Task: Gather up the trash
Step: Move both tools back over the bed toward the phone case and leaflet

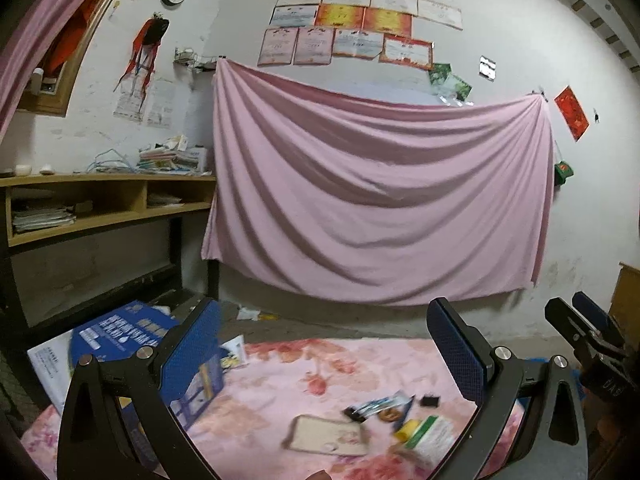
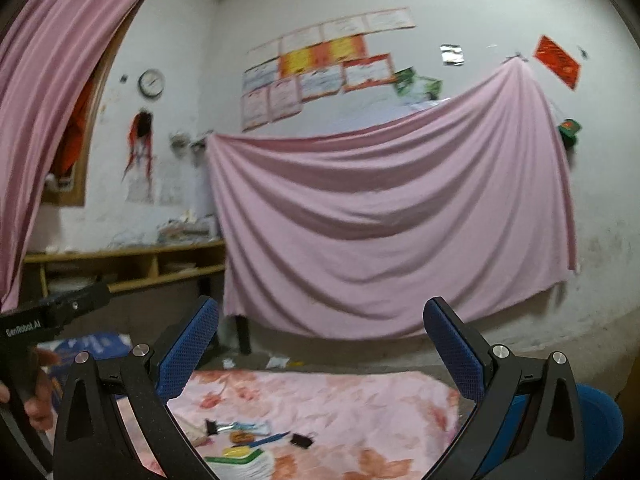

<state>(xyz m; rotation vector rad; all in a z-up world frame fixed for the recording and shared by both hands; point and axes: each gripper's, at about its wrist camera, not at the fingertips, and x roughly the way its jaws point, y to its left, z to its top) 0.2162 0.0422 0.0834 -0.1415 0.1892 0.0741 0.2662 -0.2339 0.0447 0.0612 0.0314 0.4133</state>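
Observation:
A small heap of trash lies on a pink floral cloth (image 1: 280,384): a crumpled wrapper (image 1: 380,404), a beige card (image 1: 328,434), a white and green packet (image 1: 428,436) and a black binder clip (image 1: 430,400). My left gripper (image 1: 326,344) is open above and behind the heap, with nothing between its blue pads. The right wrist view shows the same wrapper (image 2: 240,427), binder clip (image 2: 302,440), packet (image 2: 240,460) and a blue pen (image 2: 268,438). My right gripper (image 2: 324,348) is open too, holding nothing and clear of the heap.
A blue printed box (image 1: 132,332) lies left of the cloth. A pink sheet (image 1: 376,200) hangs on the back wall beside a wooden shelf unit (image 1: 108,200) stacked with papers. A blue rounded object (image 2: 600,420) sits at the right. A hand (image 2: 40,400) holds the other gripper.

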